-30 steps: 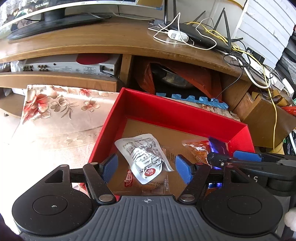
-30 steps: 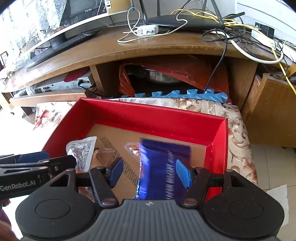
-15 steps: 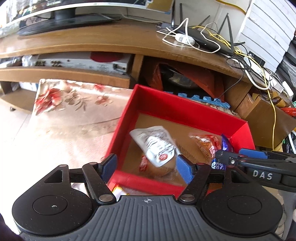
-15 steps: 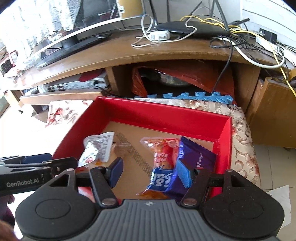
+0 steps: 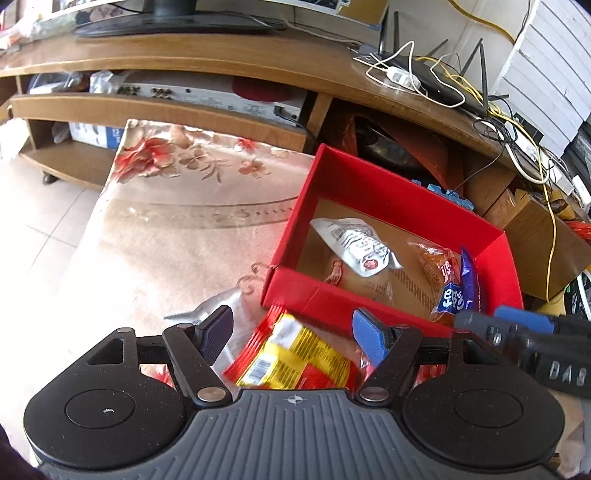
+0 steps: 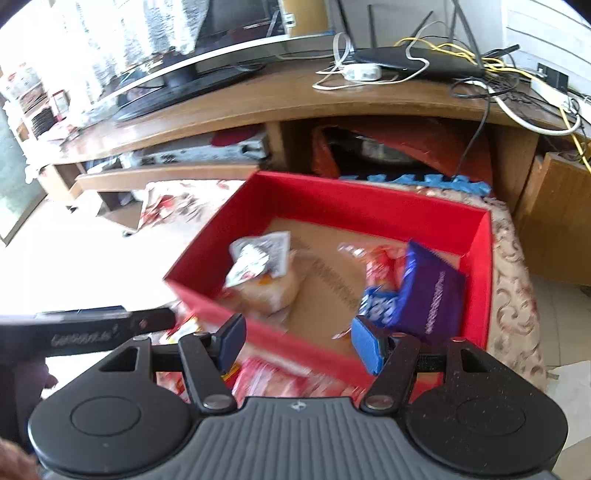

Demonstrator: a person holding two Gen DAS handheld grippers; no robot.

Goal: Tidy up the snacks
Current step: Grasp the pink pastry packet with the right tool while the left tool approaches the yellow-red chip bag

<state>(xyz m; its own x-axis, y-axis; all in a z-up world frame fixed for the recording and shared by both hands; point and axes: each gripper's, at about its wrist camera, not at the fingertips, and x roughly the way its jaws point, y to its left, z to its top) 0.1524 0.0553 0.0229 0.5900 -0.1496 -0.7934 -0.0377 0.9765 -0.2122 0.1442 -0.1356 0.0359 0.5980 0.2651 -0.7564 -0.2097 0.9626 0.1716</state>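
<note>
A red box [image 5: 369, 184] [image 6: 369, 199] stands on a floral cloth. Inside it lie a silver packet [image 5: 358, 243] [image 6: 258, 258], an orange packet [image 5: 436, 266] and a purple packet [image 6: 432, 295] on a blue one [image 6: 380, 306]. My left gripper [image 5: 293, 336] is open, back from the box's near wall, above a red-and-yellow packet [image 5: 295, 358] lying on the cloth. My right gripper [image 6: 298, 341] is open too, over the near wall, with nothing between its fingers. Blurred red packets [image 6: 273, 376] lie below it outside the box. Each gripper shows at the edge of the other's view.
A wooden TV stand [image 5: 221, 55] runs behind the box, with a monitor base [image 5: 170, 22], a router with tangled cables [image 5: 436, 81] and a silver device [image 5: 207, 96] on its shelf. The floral cloth [image 5: 166, 206] spreads left of the box. A wooden cabinet [image 6: 557, 206] stands at right.
Both grippers have drawn back from over the box toward its near wall. The silver packet and the purple packet, earlier between the fingers, now lie in the box. Packets outside the box came into view.
</note>
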